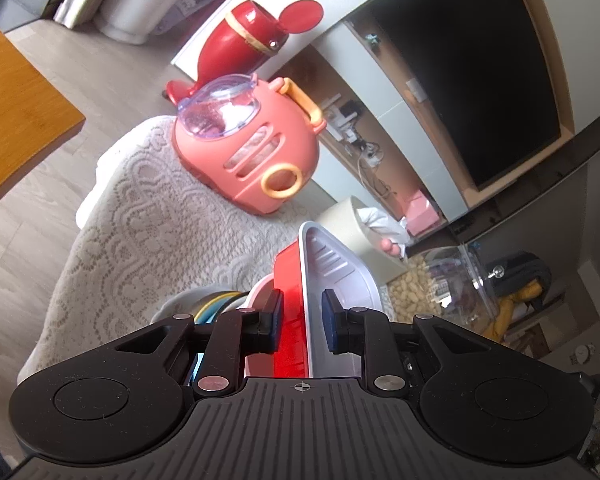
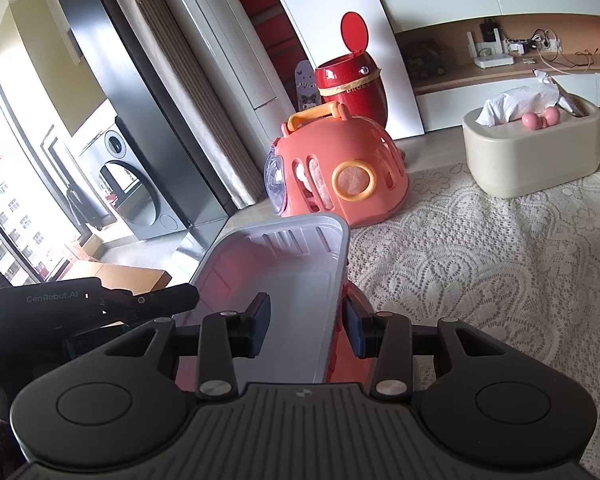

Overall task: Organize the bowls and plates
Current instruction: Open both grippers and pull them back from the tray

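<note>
A rectangular dish, red outside [image 1: 290, 280] and pale grey inside [image 2: 276, 264], hangs tilted above the lace-covered table, held from both sides. My left gripper [image 1: 302, 322] is shut on one long wall, with one pad on the red outside and the other on the grey inside. My right gripper [image 2: 306, 326] is shut on the opposite wall in the same way. The left gripper's black body [image 2: 80, 308] shows at the dish's far side in the right wrist view. Below the dish, stacked bowls [image 1: 220, 304] with yellow and blue rims peek out, mostly hidden.
On the lace cloth [image 2: 480, 264] stand a pink toy carrier [image 2: 340, 176], a cream tissue box [image 2: 532, 148] and a clear jar of peanuts [image 1: 440, 284]. A red bin [image 2: 352, 84] stands on the floor behind it. A wooden table [image 1: 16, 108] is to the left.
</note>
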The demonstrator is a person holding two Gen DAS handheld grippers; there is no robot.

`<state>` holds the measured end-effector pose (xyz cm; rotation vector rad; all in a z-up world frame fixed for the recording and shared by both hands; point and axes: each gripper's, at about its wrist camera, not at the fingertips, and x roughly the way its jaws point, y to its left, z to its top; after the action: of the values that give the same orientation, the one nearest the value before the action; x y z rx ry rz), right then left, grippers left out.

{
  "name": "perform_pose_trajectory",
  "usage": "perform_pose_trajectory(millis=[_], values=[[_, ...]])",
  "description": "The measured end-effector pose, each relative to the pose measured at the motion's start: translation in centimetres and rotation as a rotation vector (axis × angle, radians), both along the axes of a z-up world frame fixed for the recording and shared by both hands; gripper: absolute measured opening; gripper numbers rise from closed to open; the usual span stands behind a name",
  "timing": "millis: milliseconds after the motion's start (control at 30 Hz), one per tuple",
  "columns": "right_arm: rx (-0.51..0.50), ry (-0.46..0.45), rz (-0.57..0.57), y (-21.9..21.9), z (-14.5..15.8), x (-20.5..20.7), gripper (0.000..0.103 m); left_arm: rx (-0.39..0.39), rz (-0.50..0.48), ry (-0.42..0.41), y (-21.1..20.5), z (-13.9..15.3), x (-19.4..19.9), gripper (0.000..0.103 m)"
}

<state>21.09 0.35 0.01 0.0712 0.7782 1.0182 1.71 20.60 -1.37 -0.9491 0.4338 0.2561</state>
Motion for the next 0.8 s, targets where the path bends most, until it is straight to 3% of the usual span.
perform_pose_trajectory(millis=[133, 300, 367, 433, 533, 633, 733, 800], values=[[0.004, -0.046, -0.037, -0.9, 0.5, -0.4, 0.040, 0.088, 0.044, 0.005, -0.8, 1.4, -1.5, 0.024], [0.027, -0.086, -0.074, -3.2, 1.6, -1.5, 0.042, 0.329, 0.068, 0.061, -4.5, 3.5, -3.6, 0.024], [0.029, -0.113, -0.082, -4.3, 2.0, -2.6, 0.047, 0.443, 0.052, 0.110, -6.9, 3.9, -4.2, 0.024], [0.029, -0.138, -0.088, -5.5, 2.1, -3.9, 0.062, 0.526, 0.004, 0.164, -9.5, 3.8, -4.6, 0.024], [0.026, -0.168, -0.076, -7.1, 2.1, -6.2, 0.072, 0.551, -0.053, 0.210, -12.6, 3.3, -5.4, 0.023], [0.003, -0.190, -0.080, -8.8, 1.6, -8.6, 0.084, 0.511, -0.109, 0.232, -15.1, 2.5, -6.6, 0.019], [-0.011, -0.199, -0.141, -10.7, 0.5, -11.1, 0.087, 0.476, -0.169, 0.287, -17.6, 1.7, -7.4, 0.019], [-0.058, -0.175, -0.138, -11.4, -0.4, -12.3, 0.087, 0.497, -0.178, 0.334, -18.9, 1.4, -7.6, 0.019]])
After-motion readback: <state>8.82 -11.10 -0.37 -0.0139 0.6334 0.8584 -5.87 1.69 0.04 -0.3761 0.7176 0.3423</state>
